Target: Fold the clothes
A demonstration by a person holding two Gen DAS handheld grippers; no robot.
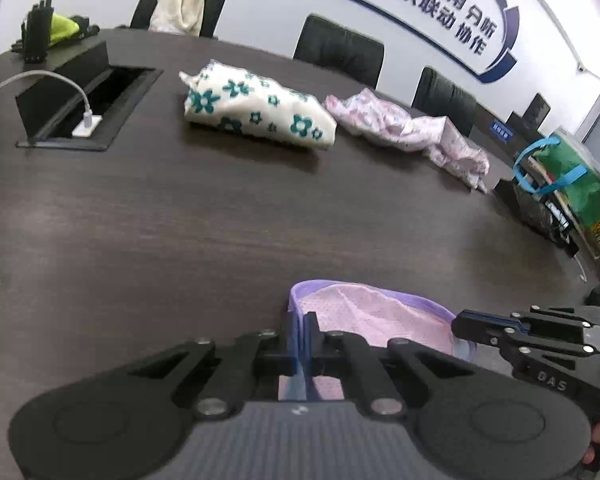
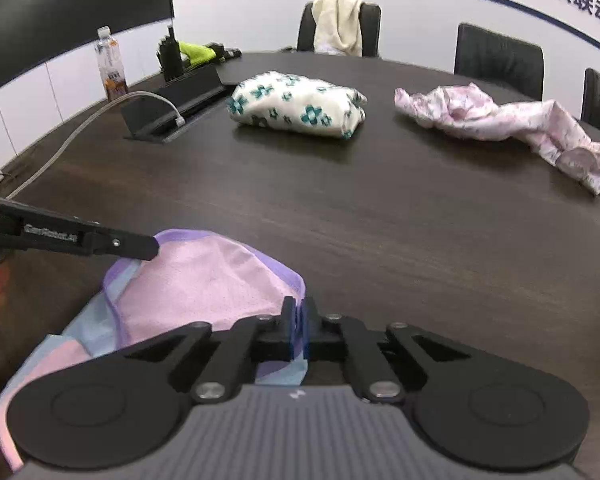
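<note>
- One dark wood tabletop (image 2: 400,240) fills both views, and everything else is placed against it.
- Four dark chairs (image 1: 338,50) line its far edge in the left wrist view; one has a cream cloth (image 1: 180,2) draped over its back.
- Three garments lie on the tabletop. At the near edge sits the pink garment with purple trim (image 2: 204,280); mid-tabletop is one folded white bundle with teal flowers (image 1: 256,106); just beside that, farther along, one crumpled pink floral garment (image 1: 408,128).
- One green bag with blue handles (image 1: 568,184) stands at the tabletop's far right end.
- One open cable box (image 1: 88,104) is sunk into the tabletop, a white cable plugged in.
- One bottle (image 2: 110,64) stands at the tabletop's left rim.
- Two grippers are at the near edge: left gripper (image 1: 301,330) has its jaws clamped on the purple trim at one side; right gripper (image 2: 298,316) has its jaws pinched on the trim at the other side.
</note>
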